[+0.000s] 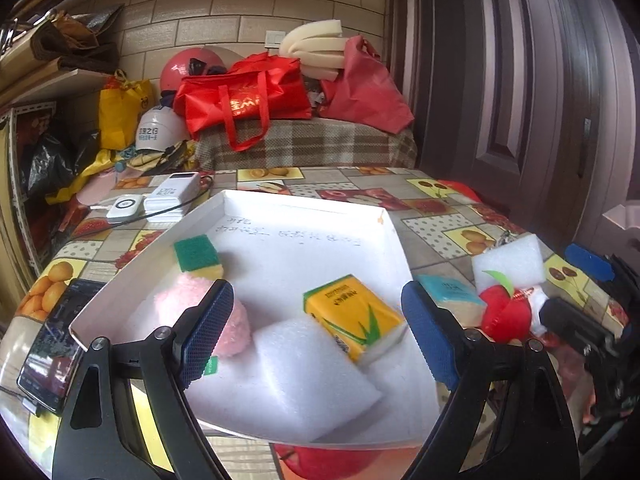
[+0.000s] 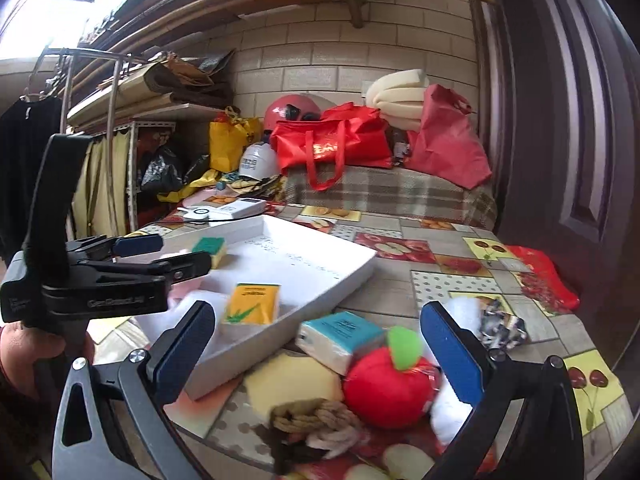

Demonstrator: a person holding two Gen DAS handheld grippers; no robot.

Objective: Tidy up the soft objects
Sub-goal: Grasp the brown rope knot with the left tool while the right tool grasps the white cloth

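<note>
We see the right hand-held gripper [image 2: 318,350] open and empty, nearer than the left. The plush apple [image 2: 386,386] lies on the counter [image 2: 440,280] just ahead, right of the white tray [image 2: 340,280].

In my left view, white tray [image 1: 386,236], centre: green-yellow sponge [image 1: 198,258] upper left, pink plush [image 1: 192,300] below it, yellow tissue pack [image 1: 354,316] tilted, white foam block [image 1: 304,376] flat. Right of tray: blue tissue pack [image 1: 450,296], red plush apple [image 1: 506,312], white foam piece [image 1: 510,262].
</note>
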